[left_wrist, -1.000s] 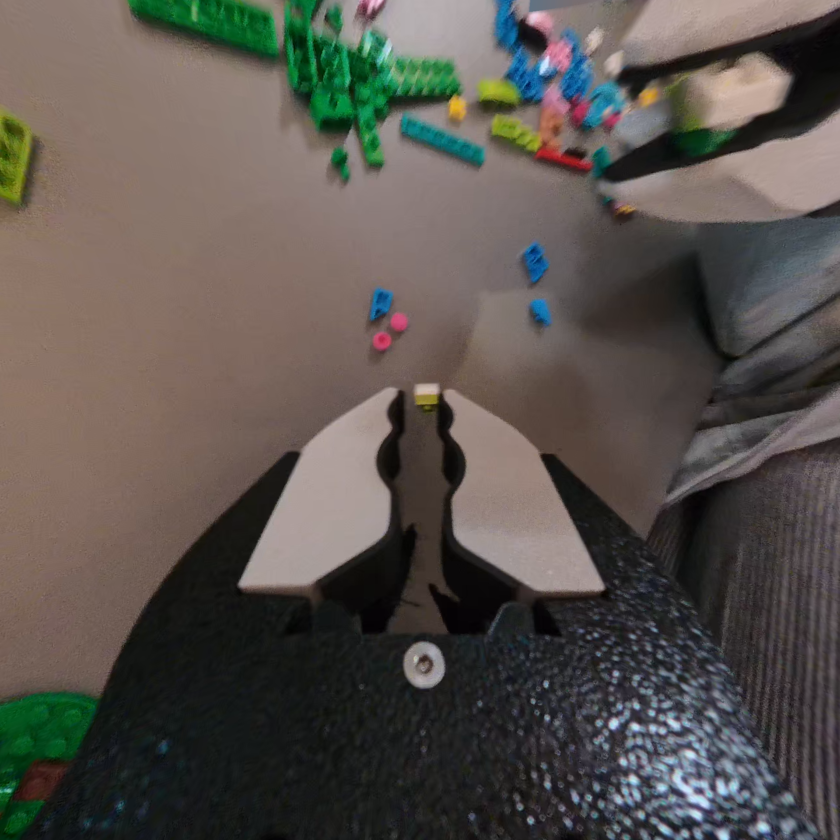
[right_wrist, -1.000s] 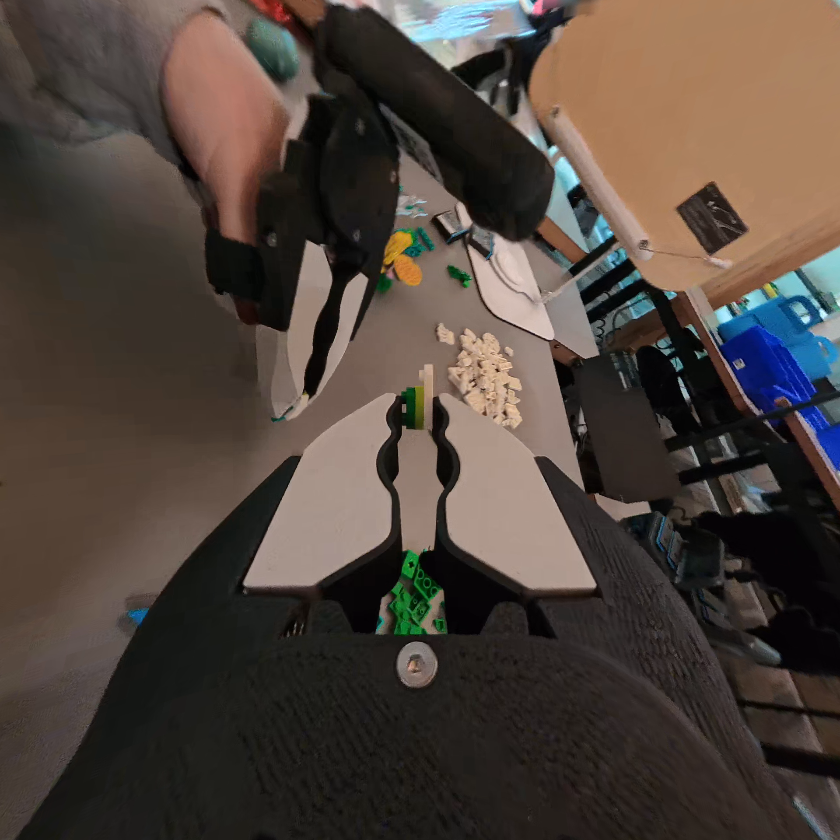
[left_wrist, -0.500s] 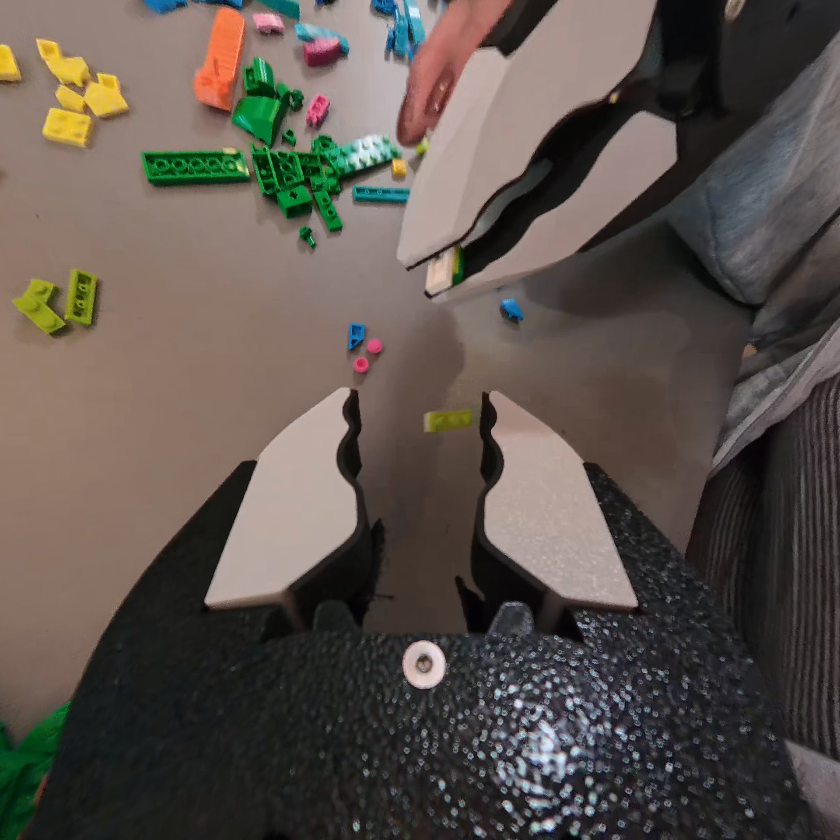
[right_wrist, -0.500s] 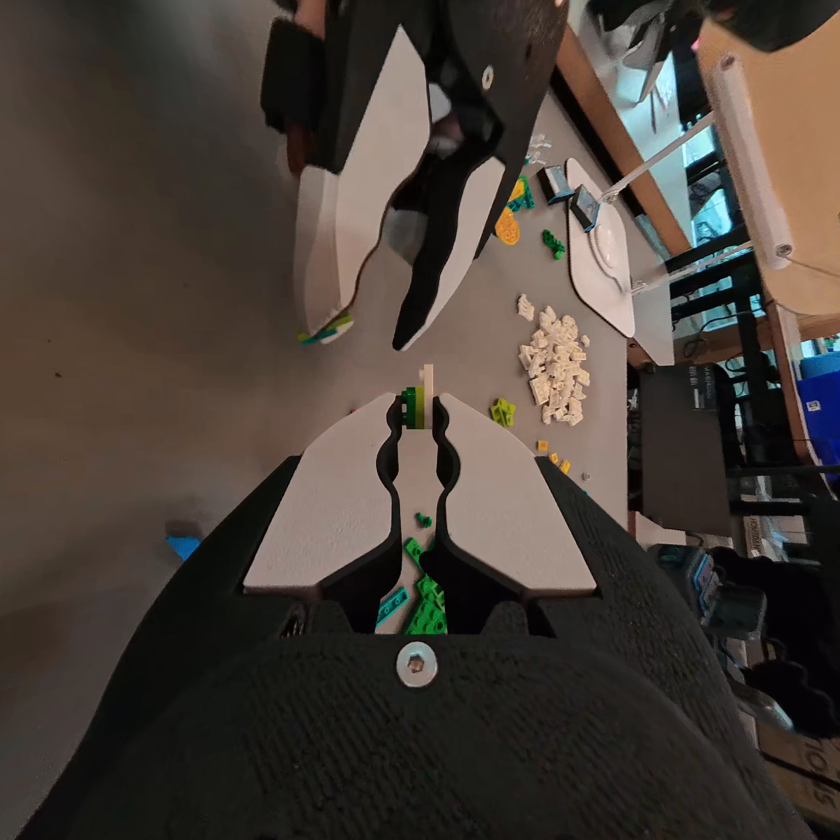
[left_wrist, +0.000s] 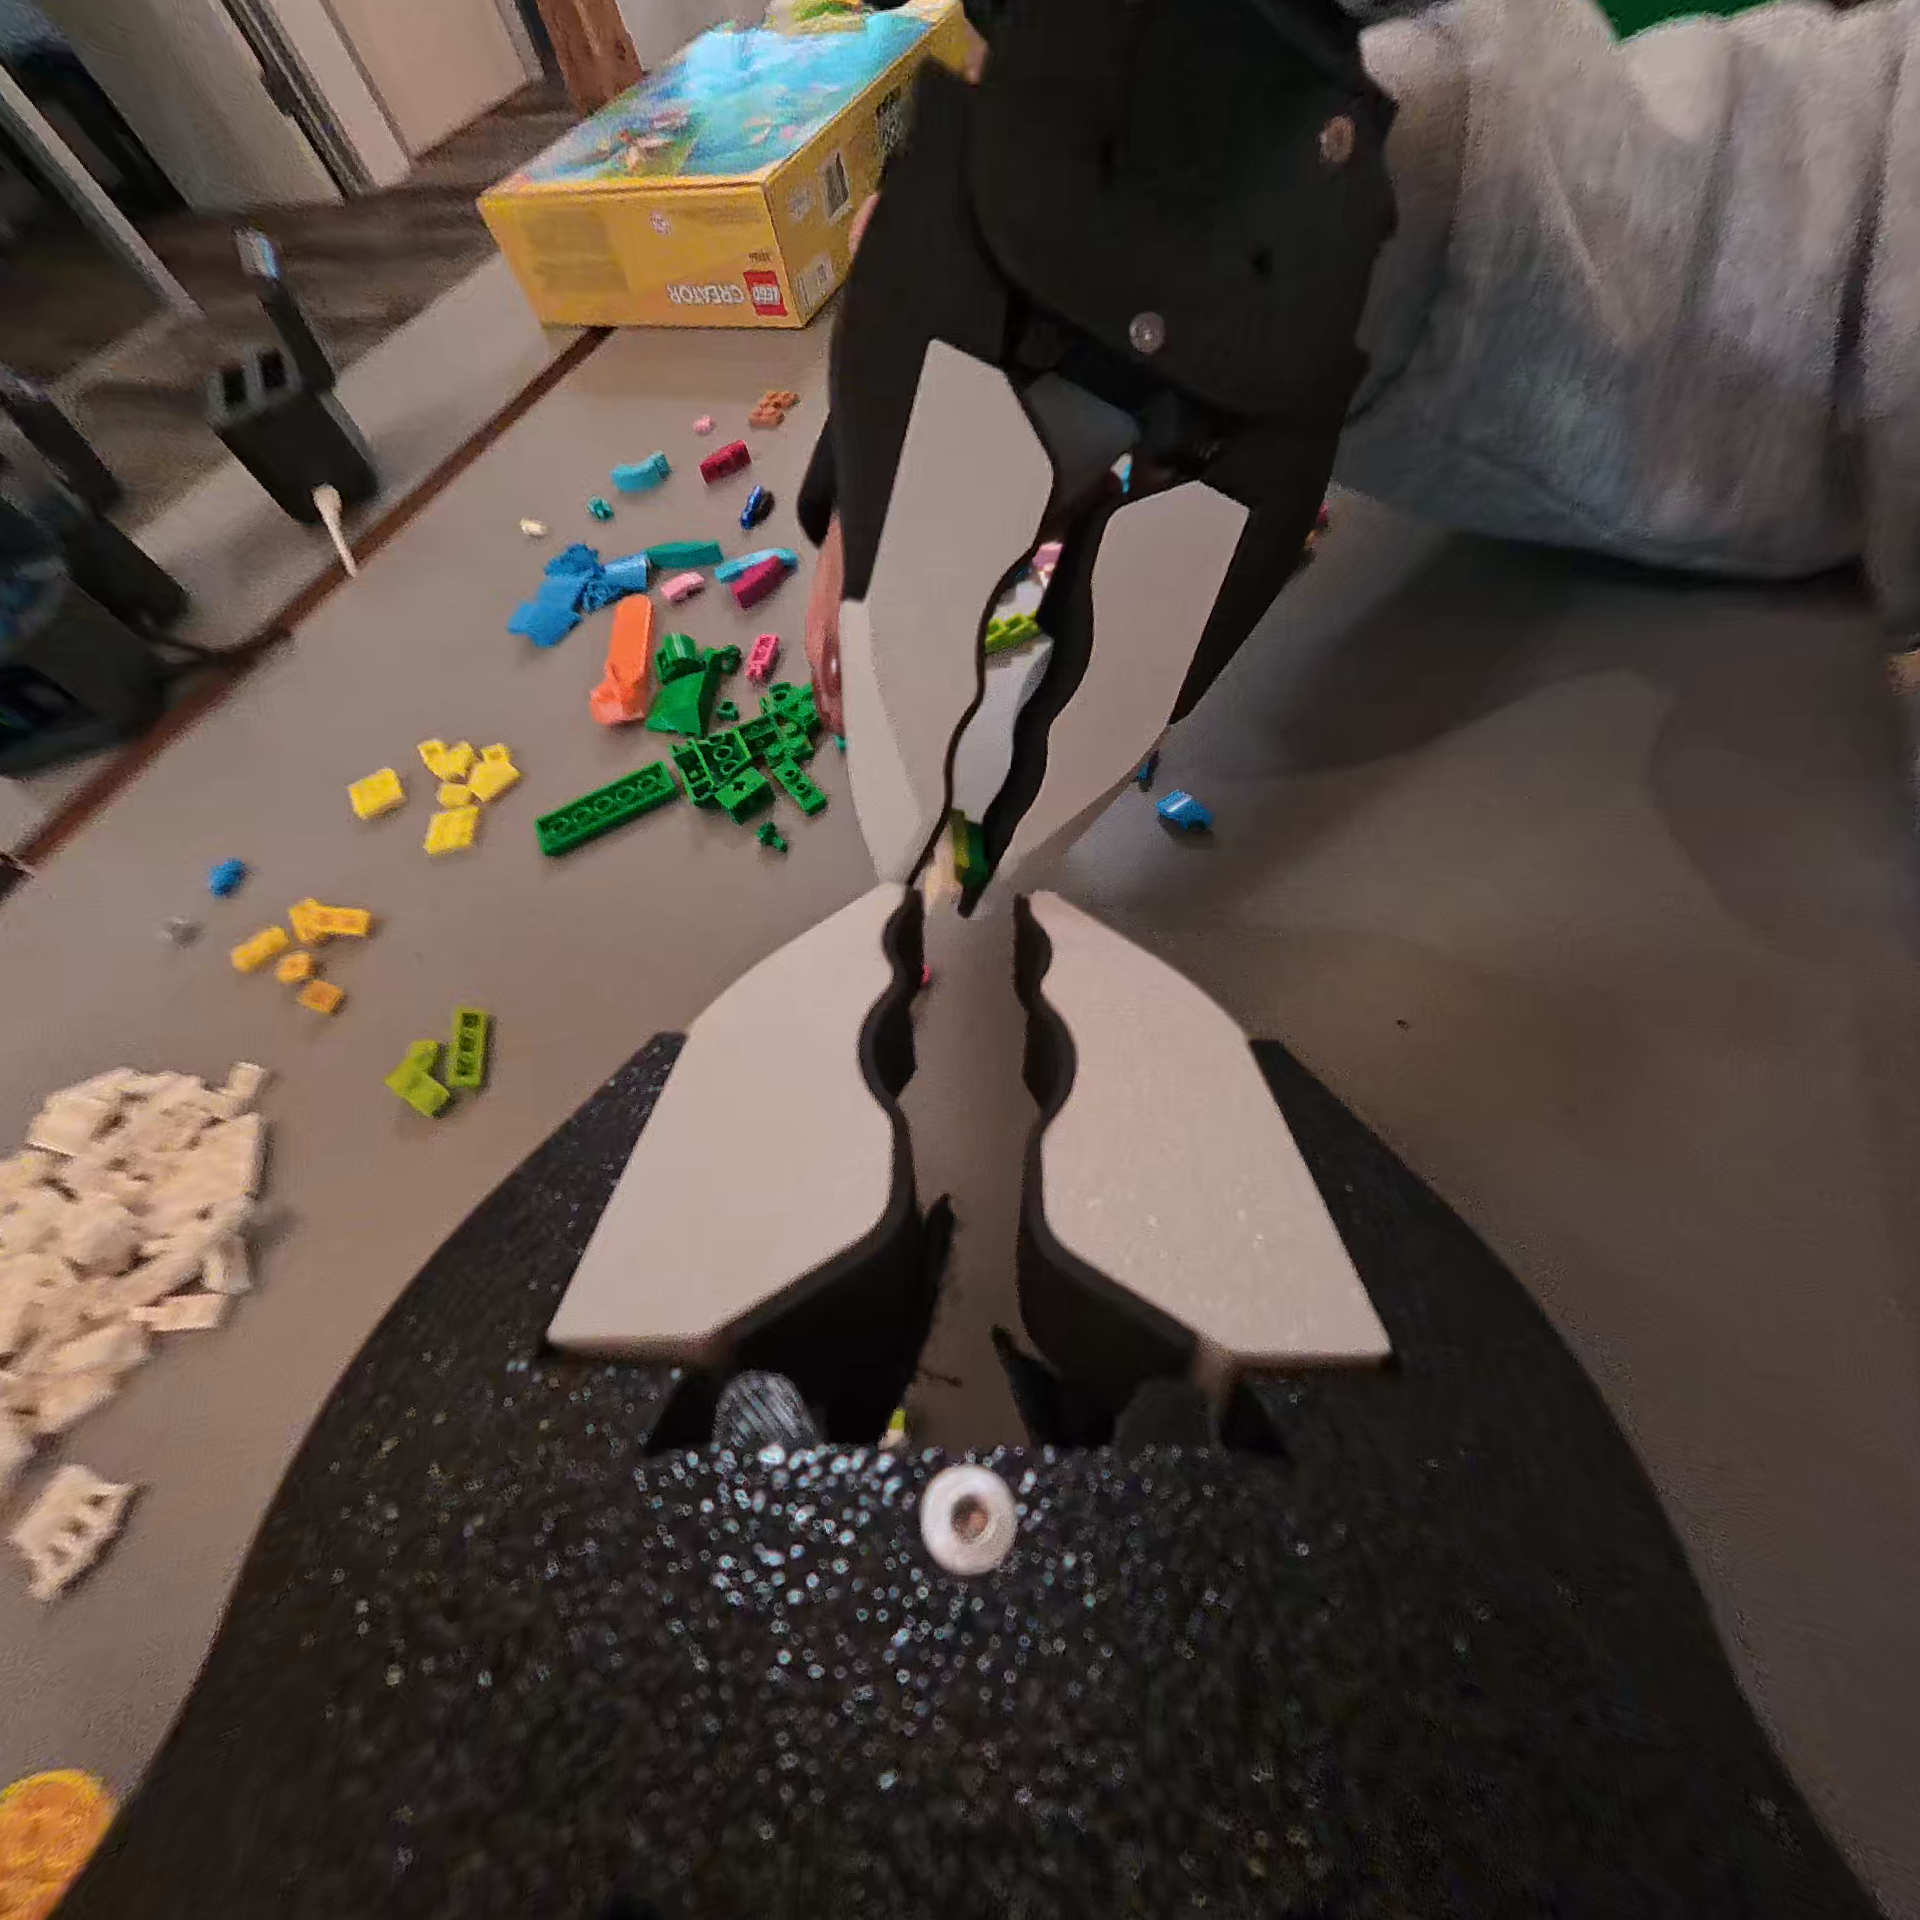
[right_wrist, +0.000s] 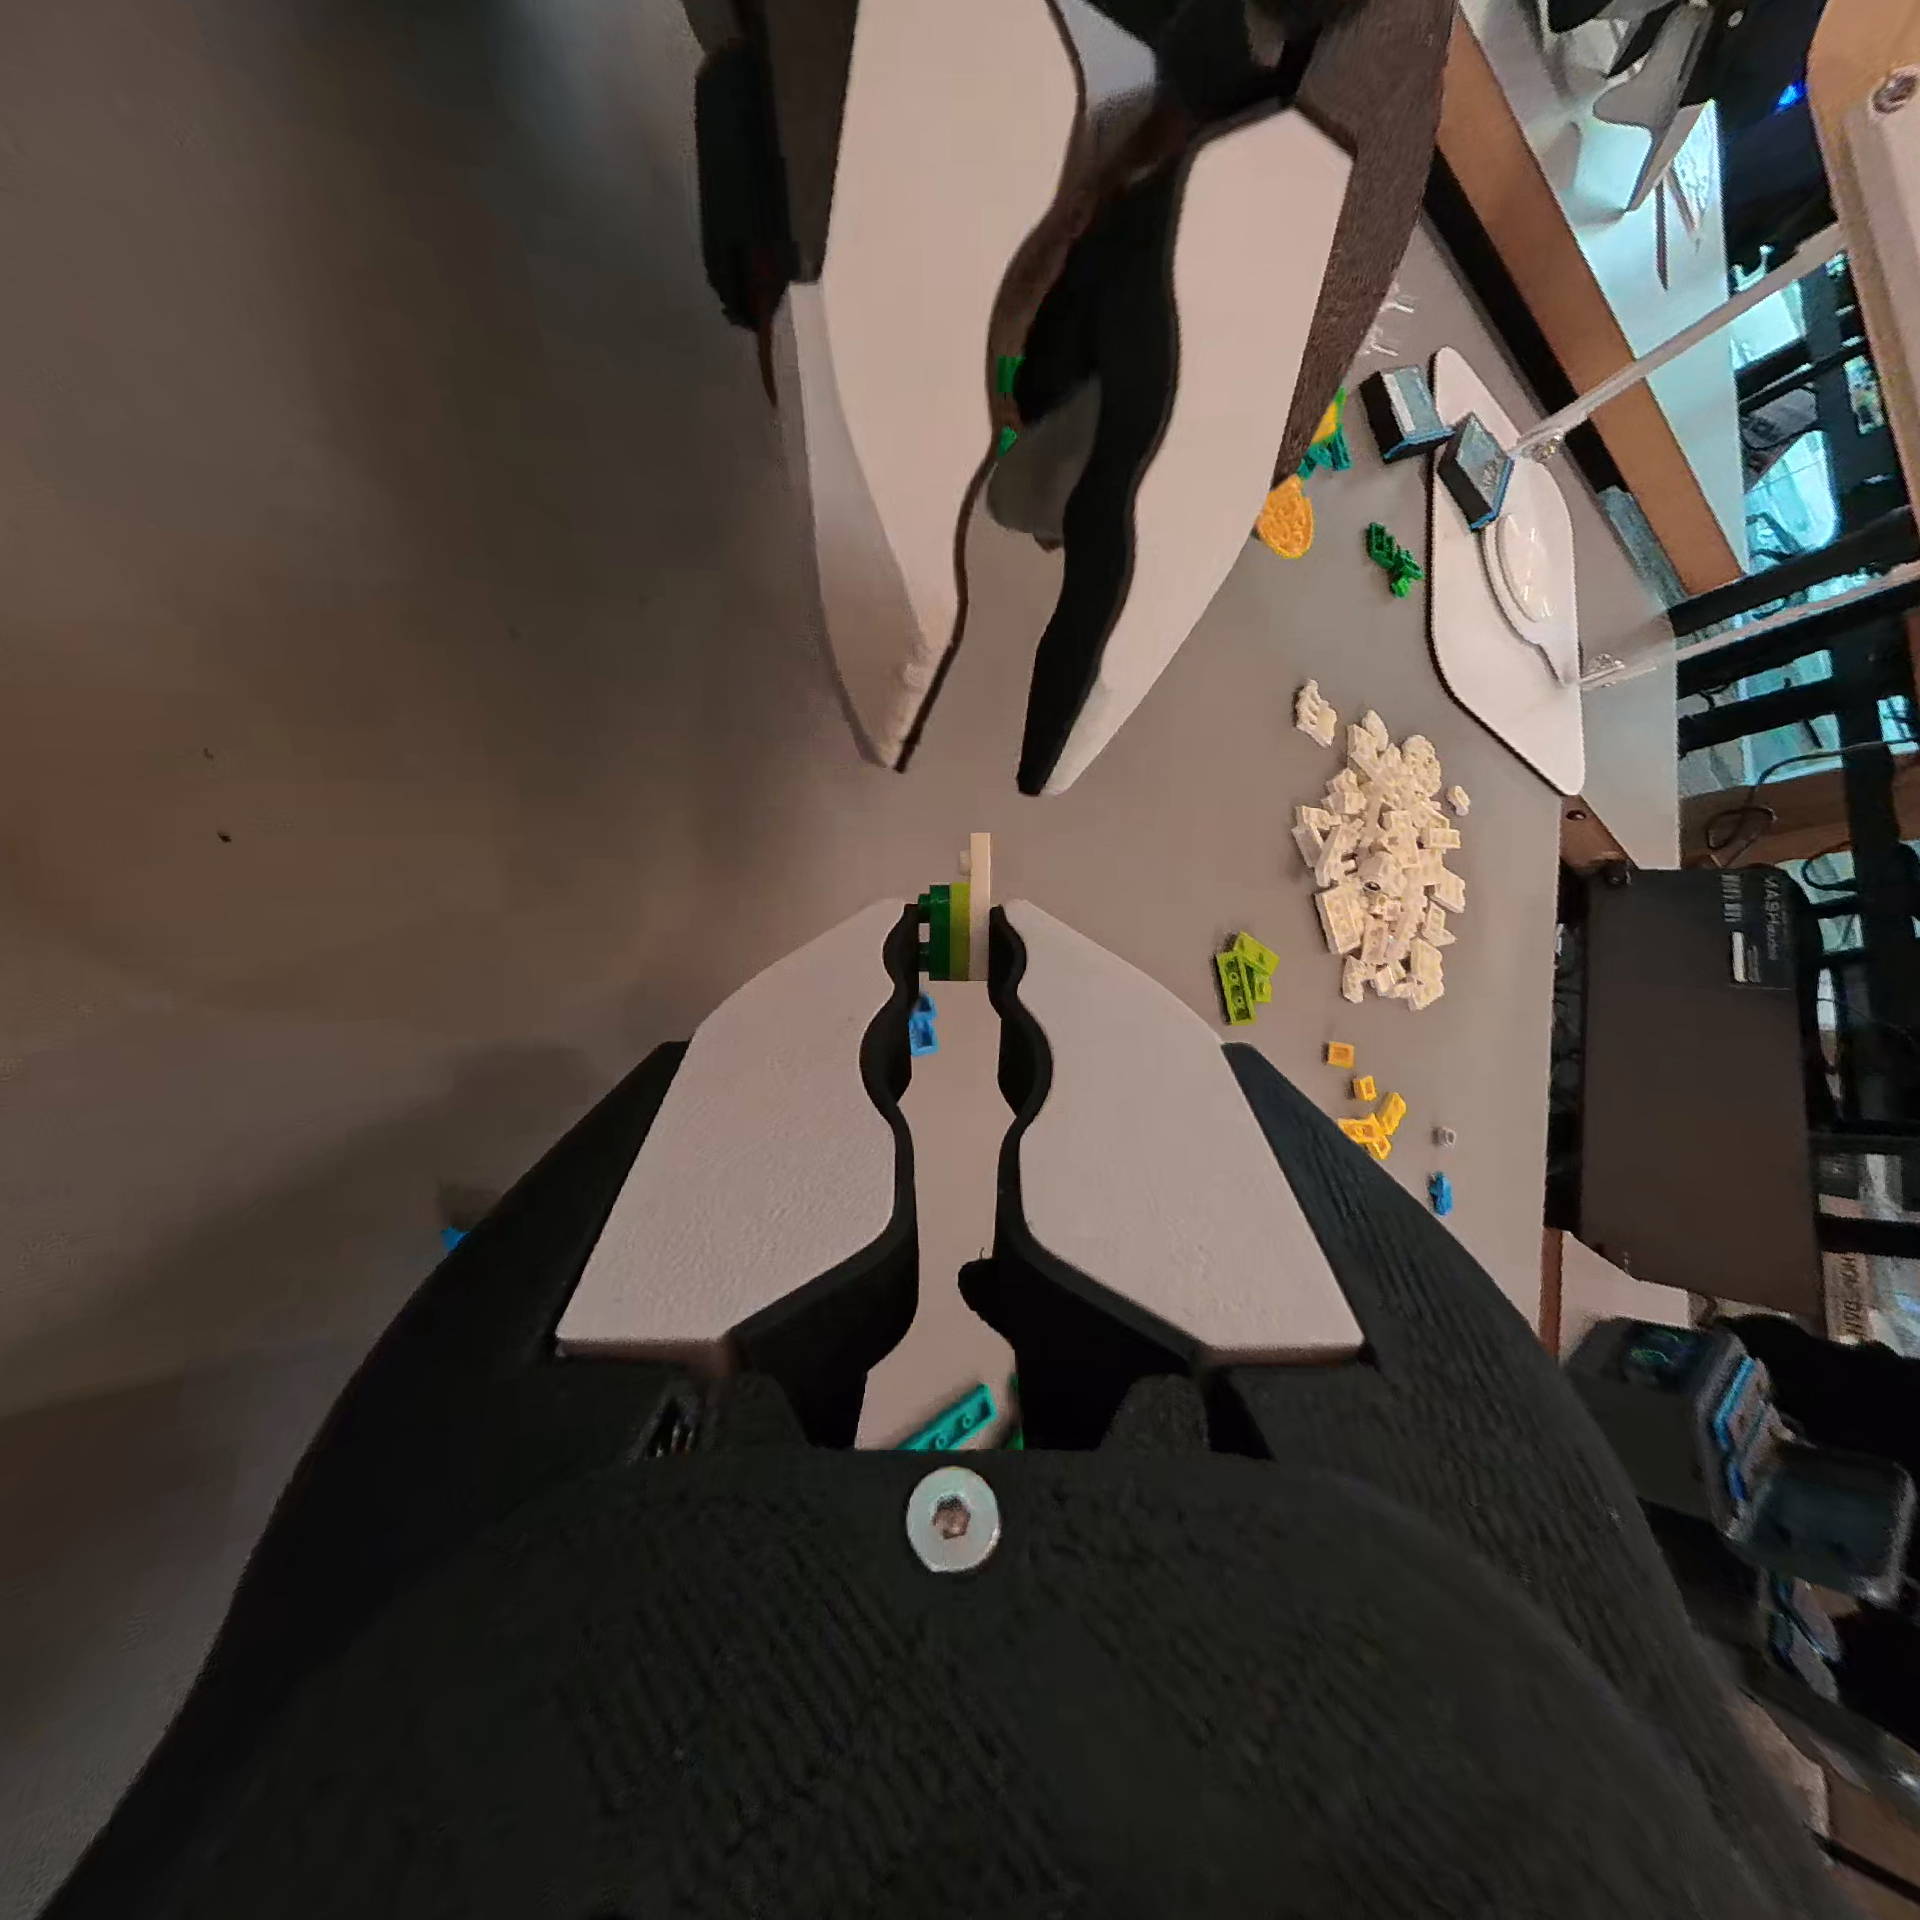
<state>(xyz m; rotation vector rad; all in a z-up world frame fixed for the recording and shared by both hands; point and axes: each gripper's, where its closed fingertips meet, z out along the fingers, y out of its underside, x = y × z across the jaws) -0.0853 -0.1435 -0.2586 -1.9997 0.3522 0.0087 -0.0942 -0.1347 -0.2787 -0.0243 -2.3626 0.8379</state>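
The small stack of bricks (right_wrist: 961, 930), green and white, is pinched by the fingers of the right gripper (right_wrist: 956, 914), while the narrowly parted fingers of the left gripper (left_wrist: 966, 906) are seen empty just beside it above the tabletop (left_wrist: 1455, 1039).

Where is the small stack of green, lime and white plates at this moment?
The stack is clamped in the right tool, centre of the right wrist view, just below the left tool.

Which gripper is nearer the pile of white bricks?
Left. The left gripper hangs closer to the pile of white bricks; the right gripper, fingers clamping a small brick stack, sits slightly farther.
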